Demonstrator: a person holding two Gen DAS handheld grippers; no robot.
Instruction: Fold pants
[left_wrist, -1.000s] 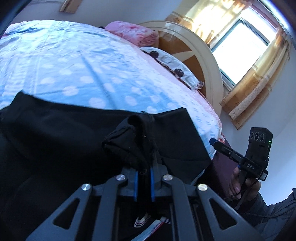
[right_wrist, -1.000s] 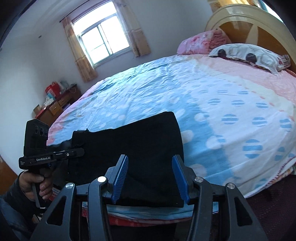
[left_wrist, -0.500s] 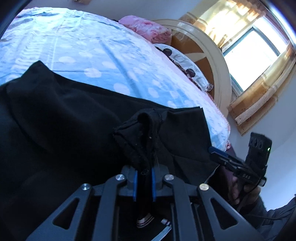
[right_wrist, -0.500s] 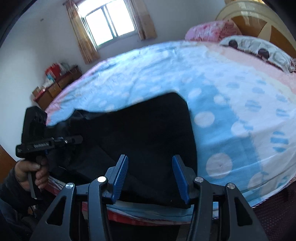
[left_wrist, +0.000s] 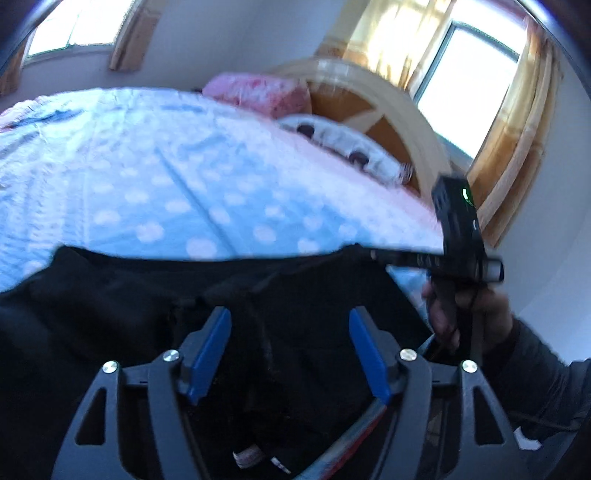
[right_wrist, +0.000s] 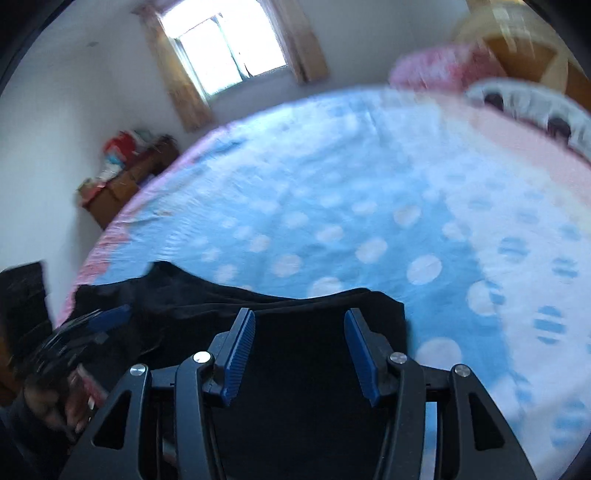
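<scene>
Both grippers hang with their blue-padded fingers spread wide and nothing between them. From the left wrist view, the left gripper (left_wrist: 290, 350) sits low over the black pants (left_wrist: 129, 314), which lie rumpled along the near edge of the bed; its two pads (left_wrist: 208, 354) stand well apart above a creased ridge of the dark cloth. Off to the right in that view, the person's right hand (left_wrist: 465, 314) grips the handle of the other tool, whose black camera housing (left_wrist: 456, 221) shows a small green light.

From the right wrist view, the right gripper (right_wrist: 299, 354) hovers over the end of the pants (right_wrist: 314, 369) — the cloth's far edge lies just past its fingertips, and its right corner rests against the polka-dot bedsheet (right_wrist: 351, 203). At the lower left, blurred, the left hand (right_wrist: 55, 398) holds its tool near the other end of the garment.

Farther up the bed lie a pink floral pillow (left_wrist: 258, 94) and a white pillow with dark spots (left_wrist: 343, 142), both against the rounded wooden headboard (left_wrist: 391, 110). A curtained window (right_wrist: 229, 48) and a cluttered wooden dresser (right_wrist: 125, 181) stand beyond — much of the scene is smeared by motion blur.
</scene>
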